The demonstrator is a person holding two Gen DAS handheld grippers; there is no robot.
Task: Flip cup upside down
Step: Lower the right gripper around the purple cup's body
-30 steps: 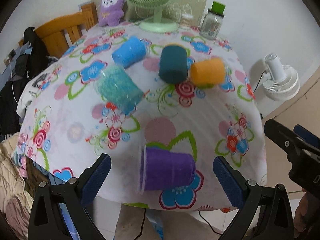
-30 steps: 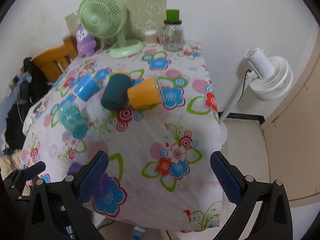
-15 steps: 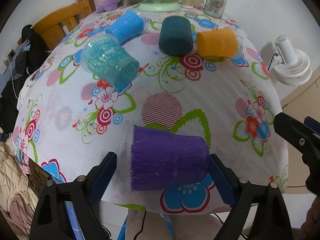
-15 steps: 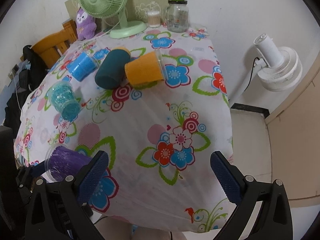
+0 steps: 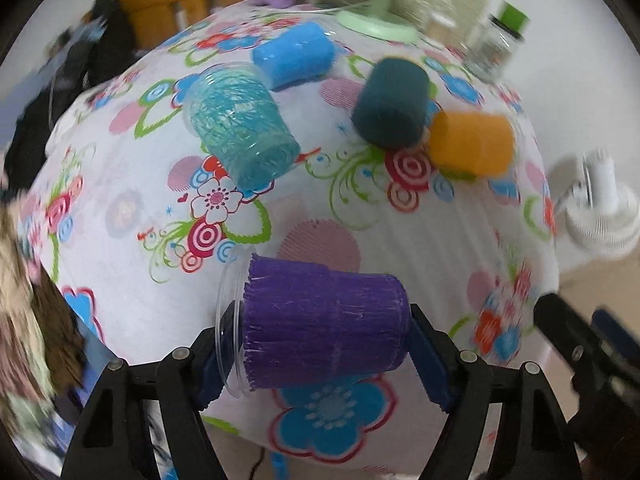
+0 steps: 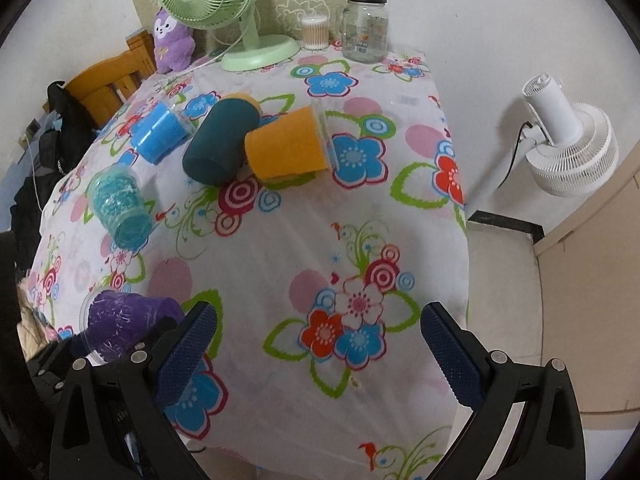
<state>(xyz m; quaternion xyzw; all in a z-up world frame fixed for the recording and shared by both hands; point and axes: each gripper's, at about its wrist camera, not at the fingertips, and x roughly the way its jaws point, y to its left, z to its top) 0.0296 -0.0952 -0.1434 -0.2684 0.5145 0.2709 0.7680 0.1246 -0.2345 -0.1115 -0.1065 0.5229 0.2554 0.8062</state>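
A purple cup (image 5: 324, 326) lies on its side at the near edge of the flowered table, rim to the left. My left gripper (image 5: 320, 354) is shut on the purple cup, one blue pad at its rim end and one at its base end. The cup also shows in the right wrist view (image 6: 128, 326) at the lower left. My right gripper (image 6: 318, 350) is open and empty above the table's near right part. Its black body shows at the right edge of the left wrist view (image 5: 580, 356).
Several other cups lie on their sides farther back: a teal one (image 5: 240, 136), a blue one (image 5: 294, 56), a dark green one (image 5: 390, 104) and an orange one (image 5: 472, 144). A green fan (image 6: 224, 12), a jar (image 6: 366, 24) and a purple plush (image 6: 172, 40) stand at the back. A white fan (image 6: 568, 148) stands right of the table.
My left gripper moved forward around the purple cup and closed on it. The right gripper came a little closer over the table and stayed open.
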